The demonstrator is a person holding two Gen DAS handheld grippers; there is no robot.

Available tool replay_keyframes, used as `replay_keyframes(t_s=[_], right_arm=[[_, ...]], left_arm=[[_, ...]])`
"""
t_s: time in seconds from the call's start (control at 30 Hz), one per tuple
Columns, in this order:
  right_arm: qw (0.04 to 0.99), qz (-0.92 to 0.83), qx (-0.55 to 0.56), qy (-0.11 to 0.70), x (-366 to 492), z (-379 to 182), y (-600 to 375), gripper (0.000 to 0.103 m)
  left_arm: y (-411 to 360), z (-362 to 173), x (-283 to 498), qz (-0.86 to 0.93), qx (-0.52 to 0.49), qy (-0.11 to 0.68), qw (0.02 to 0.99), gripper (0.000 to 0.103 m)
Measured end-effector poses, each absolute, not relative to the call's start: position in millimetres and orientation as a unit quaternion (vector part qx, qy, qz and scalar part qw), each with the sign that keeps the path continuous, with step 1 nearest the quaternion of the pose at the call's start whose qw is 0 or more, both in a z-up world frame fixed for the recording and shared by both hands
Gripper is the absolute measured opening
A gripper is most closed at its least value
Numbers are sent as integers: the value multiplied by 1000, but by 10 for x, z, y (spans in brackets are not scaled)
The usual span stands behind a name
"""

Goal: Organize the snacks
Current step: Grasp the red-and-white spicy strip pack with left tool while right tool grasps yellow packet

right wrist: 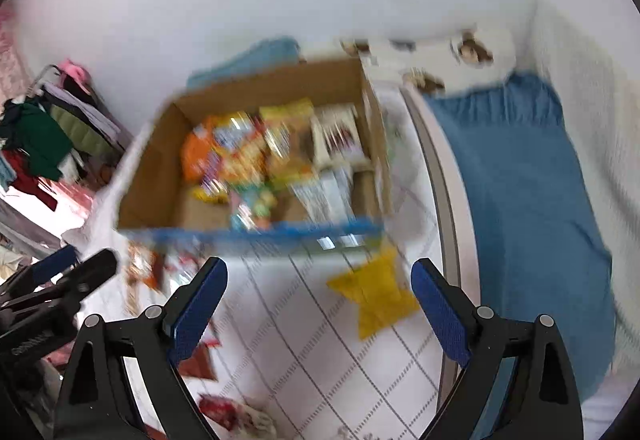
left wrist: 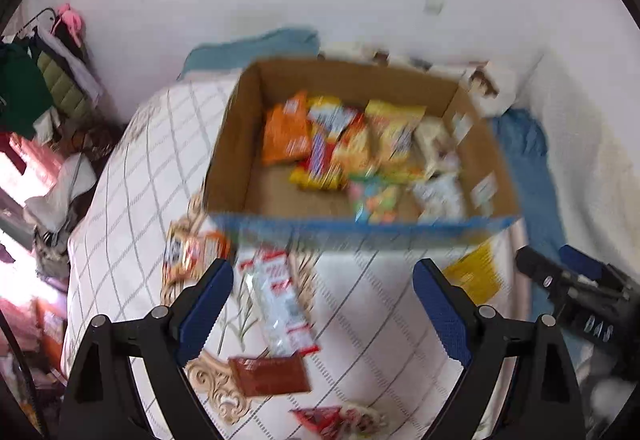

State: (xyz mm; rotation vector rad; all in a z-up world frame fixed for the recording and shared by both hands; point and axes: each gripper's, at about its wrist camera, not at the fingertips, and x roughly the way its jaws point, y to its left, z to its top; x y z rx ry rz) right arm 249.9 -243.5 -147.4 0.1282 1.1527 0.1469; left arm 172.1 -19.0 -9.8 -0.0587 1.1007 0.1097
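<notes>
While both views are smeared with blur, the layout reads clearly enough. A cardboard box (left wrist: pixel 236 144) with a blue front rim sits on a bed (left wrist: pixel 132 176) covered by a white quilt with a grid pattern. Inside the box lies a heap of snacks: an orange bag (left wrist: pixel 285 132) at the left, yellow bags (left wrist: pixel 394 128) in the middle, a pastel packet (left wrist: pixel 374 200) near the front wall and pale packets (left wrist: pixel 438 192) at the right.

Other snacks lie loose on the quilt in front of the box. A white-and-red packet (left wrist: pixel 280 304) lies between the fingers of the left tongs (left wrist: pixel 323 316) but below them, not touched. A brown packet (left wrist: pixel 270 374) sits just nearer the camera, a red wrapper (left wrist: pixel 332 420) at the bottom edge, and an orange-brown packet (left wrist: pixel 192 252) beside the box's left front corner. A yellow bag (right wrist: pixel 374 292) lies by the box's right front corner, just left of the right tongs' right finger.

Both pairs of tongs stand wide open and hold nothing: the left tongs above the white-and-red packet, the right tongs (right wrist: pixel 319 316) above bare quilt beside the yellow bag. Each appears at the edge of the other's view. A blue blanket (right wrist: pixel 520 176) covers the bed's right side, and clothes (left wrist: pixel 36 96) hang at the far left.
</notes>
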Motion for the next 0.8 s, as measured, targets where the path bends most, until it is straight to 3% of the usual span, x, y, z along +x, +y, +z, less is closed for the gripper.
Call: replay_keyframes(t_s=[0.3, 0.37, 0.47, 0.8], right_arm=[[783, 43, 14, 620, 2861, -2645, -2581, 95], [786, 49, 19, 617, 2861, -2719, -2571, 92], [786, 60, 36, 614, 2768, -2757, -2544, 68], [752, 89, 69, 649, 2234, -2860, -2394, 68]], left_arm=[[136, -1190, 1631, 84, -68, 640, 761, 92], [225, -1338, 1609, 89, -90, 655, 745, 92], [341, -1525, 1579, 95, -123, 676, 720, 92], [406, -1779, 1738, 94, -174, 683, 703, 92]])
